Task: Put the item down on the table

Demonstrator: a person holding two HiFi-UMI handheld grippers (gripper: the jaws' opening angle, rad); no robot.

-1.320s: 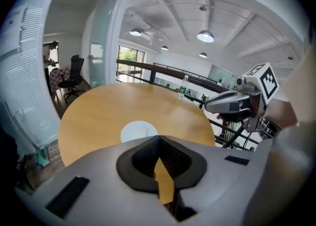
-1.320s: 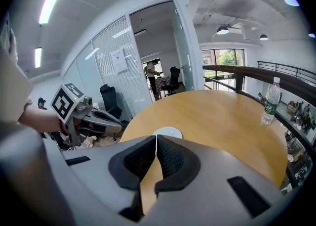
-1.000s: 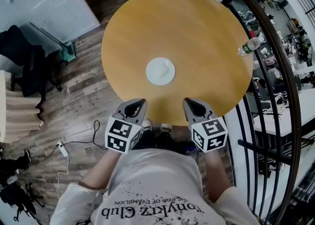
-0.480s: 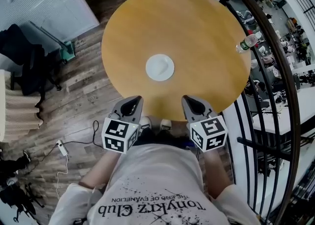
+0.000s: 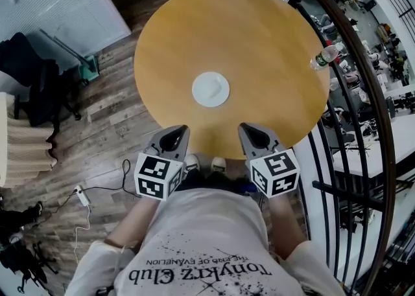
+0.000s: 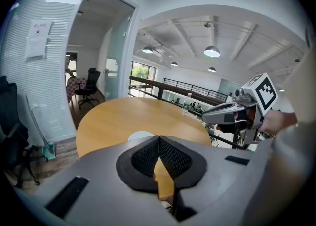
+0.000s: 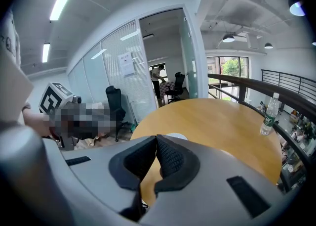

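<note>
Left gripper (image 5: 174, 134): jaws clenched tip to tip, nothing between the pads. It is held at the near edge of the table (image 5: 259, 42).

Disc (image 5: 211, 89): white and round, lying flat about mid-table. It is ahead of both grippers, between their lines, and touching neither. I judge this to be the item; if so, it is already down.

Right gripper (image 5: 253, 134): jaws also closed on nothing, level with the left one at the near edge.

Bottle (image 5: 324, 56): upright at the right rim, well apart from the disc.

Note on the step: the release looks done. To finish well, keep both grippers back and raised clear of the tabletop. Do not sweep across the disc, and confirm it sits flat and well in from every edge.
</note>
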